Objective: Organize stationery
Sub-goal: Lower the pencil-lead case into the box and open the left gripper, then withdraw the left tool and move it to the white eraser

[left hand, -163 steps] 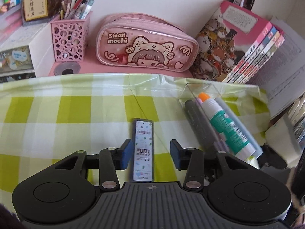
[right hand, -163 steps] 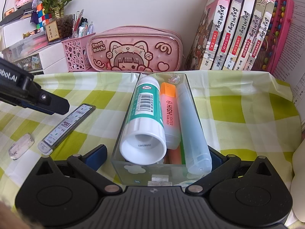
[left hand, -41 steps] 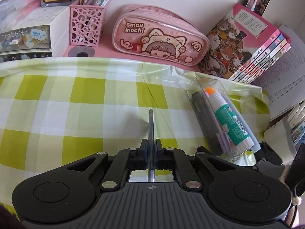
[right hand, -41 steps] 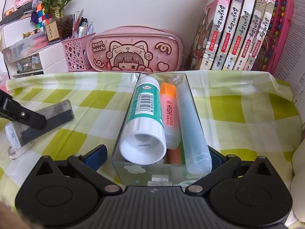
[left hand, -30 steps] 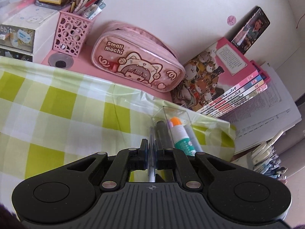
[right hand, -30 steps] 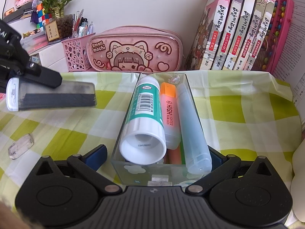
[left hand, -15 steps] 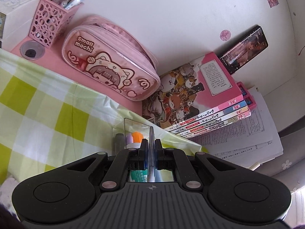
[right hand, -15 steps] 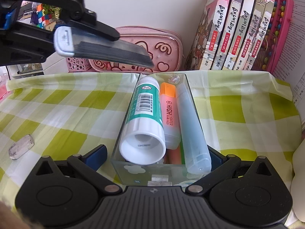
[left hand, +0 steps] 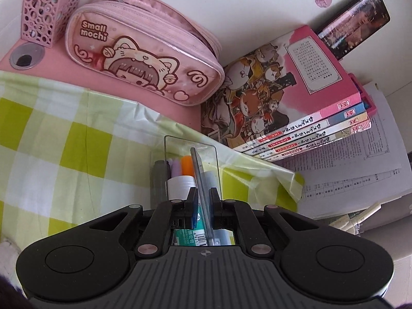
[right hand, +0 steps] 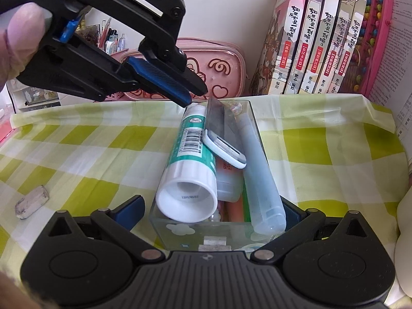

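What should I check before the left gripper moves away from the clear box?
1. Lead case in the clear box: ok, lying tilted on the glue stick.
2. Left gripper free of the case: ok, jaws apart from it.
3. Right gripper gripping the box: cannot tell; one pad seems apart from the wall.
4. Small translucent piece stored: not ok, lies on the checked cloth.

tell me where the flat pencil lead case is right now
In the right wrist view, the flat grey pencil lead case lies inside the clear plastic box, atop the green-white glue stick and frosted blue tube.
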